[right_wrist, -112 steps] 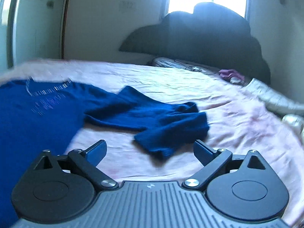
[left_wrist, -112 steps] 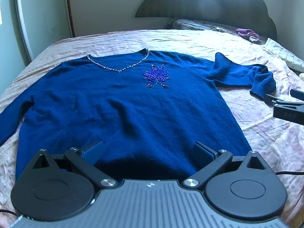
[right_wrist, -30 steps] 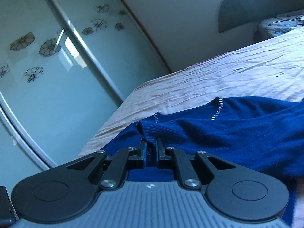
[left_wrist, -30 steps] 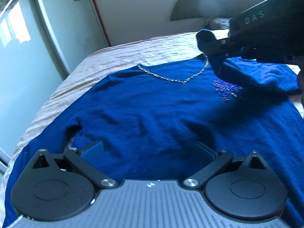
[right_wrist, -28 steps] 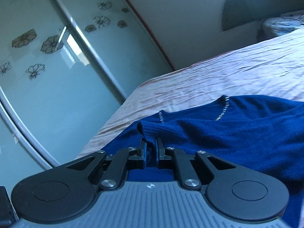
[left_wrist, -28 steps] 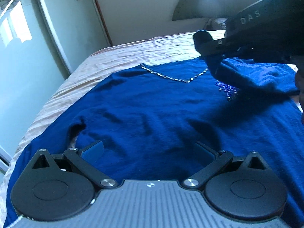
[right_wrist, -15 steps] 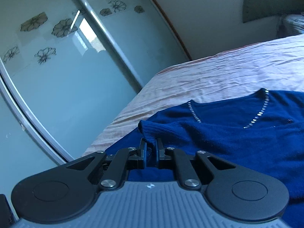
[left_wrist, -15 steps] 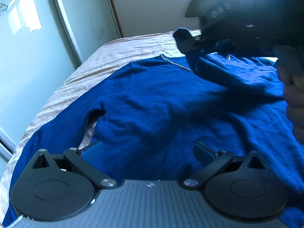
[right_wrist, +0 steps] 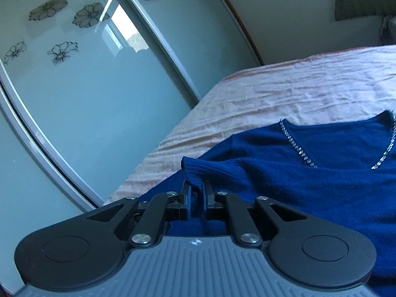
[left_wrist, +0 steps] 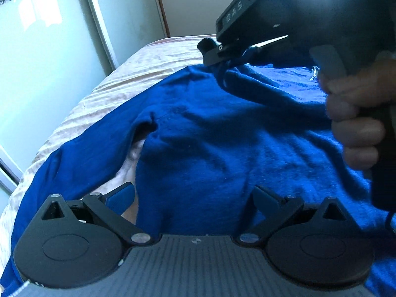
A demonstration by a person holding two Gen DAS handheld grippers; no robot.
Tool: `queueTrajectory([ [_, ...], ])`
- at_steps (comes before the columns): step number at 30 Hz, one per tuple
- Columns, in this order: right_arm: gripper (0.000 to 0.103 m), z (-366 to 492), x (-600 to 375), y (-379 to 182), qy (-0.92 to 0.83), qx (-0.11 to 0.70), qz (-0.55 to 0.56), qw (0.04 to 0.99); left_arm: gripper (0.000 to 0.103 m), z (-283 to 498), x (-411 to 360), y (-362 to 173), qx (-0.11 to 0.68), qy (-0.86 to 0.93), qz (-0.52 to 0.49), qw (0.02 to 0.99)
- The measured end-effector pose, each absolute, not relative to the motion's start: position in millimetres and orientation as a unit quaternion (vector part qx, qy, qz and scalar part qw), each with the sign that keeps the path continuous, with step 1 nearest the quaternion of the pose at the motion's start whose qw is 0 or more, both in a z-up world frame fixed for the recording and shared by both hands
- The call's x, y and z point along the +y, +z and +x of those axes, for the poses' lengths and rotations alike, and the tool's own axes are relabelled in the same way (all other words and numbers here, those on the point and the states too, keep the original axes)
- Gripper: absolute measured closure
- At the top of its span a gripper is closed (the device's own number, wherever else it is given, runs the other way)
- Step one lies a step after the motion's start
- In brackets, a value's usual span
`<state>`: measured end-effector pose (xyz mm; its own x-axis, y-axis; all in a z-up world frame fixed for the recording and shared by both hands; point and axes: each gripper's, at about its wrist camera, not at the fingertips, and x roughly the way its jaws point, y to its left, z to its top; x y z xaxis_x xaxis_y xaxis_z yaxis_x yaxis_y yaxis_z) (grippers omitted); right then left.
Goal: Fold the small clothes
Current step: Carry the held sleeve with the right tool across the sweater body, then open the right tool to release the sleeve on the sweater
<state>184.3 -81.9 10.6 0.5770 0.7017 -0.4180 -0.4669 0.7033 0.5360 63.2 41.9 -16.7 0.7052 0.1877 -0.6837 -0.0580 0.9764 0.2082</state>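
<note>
Right gripper (right_wrist: 196,194): jaws pressed together on the ribbed cuff (right_wrist: 191,170) of a blue sweater (right_wrist: 309,185), blue pads flanking the knit on both sides. Cuff edge standing up just beyond the fingertips, sleeve (right_wrist: 237,173) trailing off to the right of the jaws over the sweater's body. Beaded V-neckline (right_wrist: 297,149) farther ahead and right of the jaws. Wrinkled pink bedsheet (right_wrist: 284,89) beyond the sweater. Sliding glass door (right_wrist: 86,86) with flower decals ahead and left of the jaws, pale wall (right_wrist: 284,12) at upper right.

Left gripper (left_wrist: 193,198): jaws spread wide, nothing between the fingers (left_wrist: 121,195), held above the sweater (left_wrist: 210,136). Sweater body directly ahead of the jaws, lying flat on the bedsheet (left_wrist: 160,57). Left sleeve (left_wrist: 81,153) running from the armpit down past the left finger; a patch of sheet showing in the gap between that sleeve and the body. Farther ahead and to the right, the right gripper (left_wrist: 210,53) seen from the side, its tip clamping the cuff (left_wrist: 222,71) above the sweater's upper part, the pinched sleeve hanging from it toward the right. Hand (left_wrist: 356,113) wrapped around the right gripper's handle at the right edge. Glass door (left_wrist: 44,61) left of the jaws, wall (left_wrist: 193,2) beyond the bed.
</note>
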Motion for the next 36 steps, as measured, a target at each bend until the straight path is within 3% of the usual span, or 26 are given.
queueTrajectory([
  [18, 0.091, 205.2, -38.4, -24.6, 0.354, 0.378, 0.167, 0.839, 0.000, 53.7, 55.0, -14.2, 0.384, 0.084, 0.065, 0.917],
  [20, 0.074, 206.9, -37.5, -30.4, 0.353, 0.386, 0.164, 0.836, 0.000, 51.6, 55.9, -12.9, 0.381, 0.091, 0.070, 0.917],
  [23, 0.058, 200.1, -40.6, -26.8, 0.365, 0.374, 0.163, 0.837, 0.000, 48.6, 58.5, -11.9, 0.378, 0.100, 0.076, 0.917],
  [26, 0.057, 191.8, -41.1, -20.5, 0.372, 0.362, 0.150, 0.842, 0.000, 48.4, 64.1, -12.8, 0.381, 0.106, 0.067, 0.916],
  [30, 0.058, 199.8, -33.9, -34.6, 0.366, 0.405, 0.133, 0.827, 0.000, 46.6, 69.9, -13.0, 0.382, 0.111, 0.063, 0.915],
  [36, 0.055, 178.0, -39.5, -13.2, 0.375, 0.360, 0.139, 0.843, 0.000, 23.6, 87.9, -5.6, 0.373, 0.143, 0.052, 0.915],
])
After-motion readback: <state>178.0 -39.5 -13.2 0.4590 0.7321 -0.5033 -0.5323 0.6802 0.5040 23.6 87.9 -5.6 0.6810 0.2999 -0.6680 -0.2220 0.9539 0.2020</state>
